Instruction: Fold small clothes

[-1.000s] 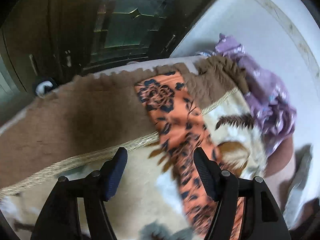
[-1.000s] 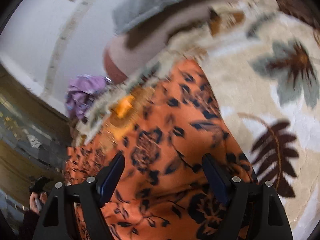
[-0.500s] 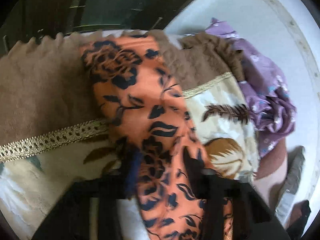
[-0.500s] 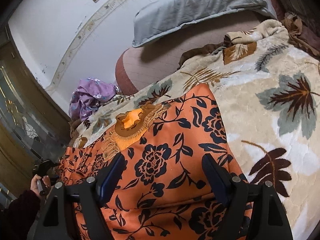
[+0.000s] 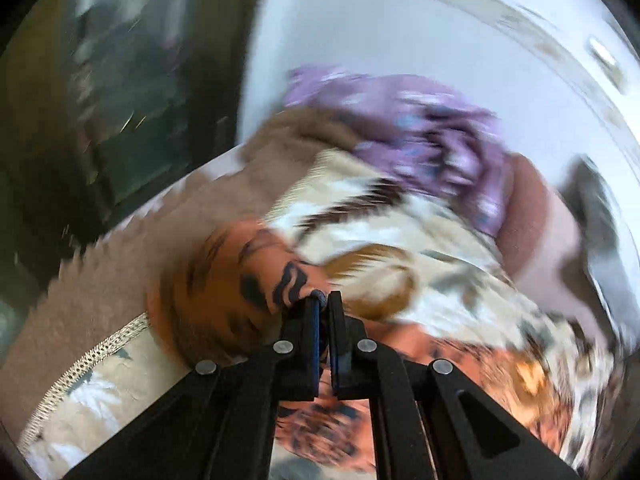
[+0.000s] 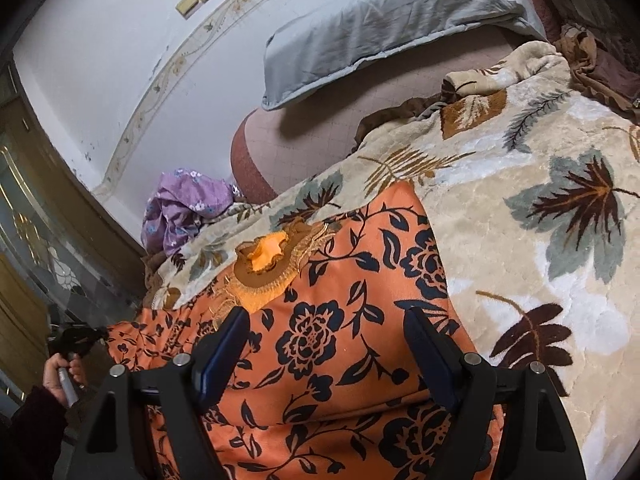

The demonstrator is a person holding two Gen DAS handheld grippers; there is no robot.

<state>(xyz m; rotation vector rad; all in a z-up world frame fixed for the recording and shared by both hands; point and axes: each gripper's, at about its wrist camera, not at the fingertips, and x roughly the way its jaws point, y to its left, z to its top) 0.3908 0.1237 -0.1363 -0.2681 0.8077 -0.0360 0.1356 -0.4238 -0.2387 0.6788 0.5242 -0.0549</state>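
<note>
An orange garment with black flowers and a gold-embroidered neckline lies spread on the leaf-patterned blanket. My right gripper hovers open just over its middle, with nothing pinched. My left gripper is shut on a bunched end of the orange garment, which is raised off the blanket; that view is blurred. In the right wrist view the left gripper shows at the far left edge, held by a hand, with the garment's end stretched toward it.
A crumpled purple garment lies at the bed's far corner by the white wall. A grey pillow rests on the pink mattress behind. A dark wooden door with glass stands to the left of the bed.
My left gripper closed on the end of the orange garment, then lifted and rolled, pulling the cloth up. The right gripper stayed open over the garment.
</note>
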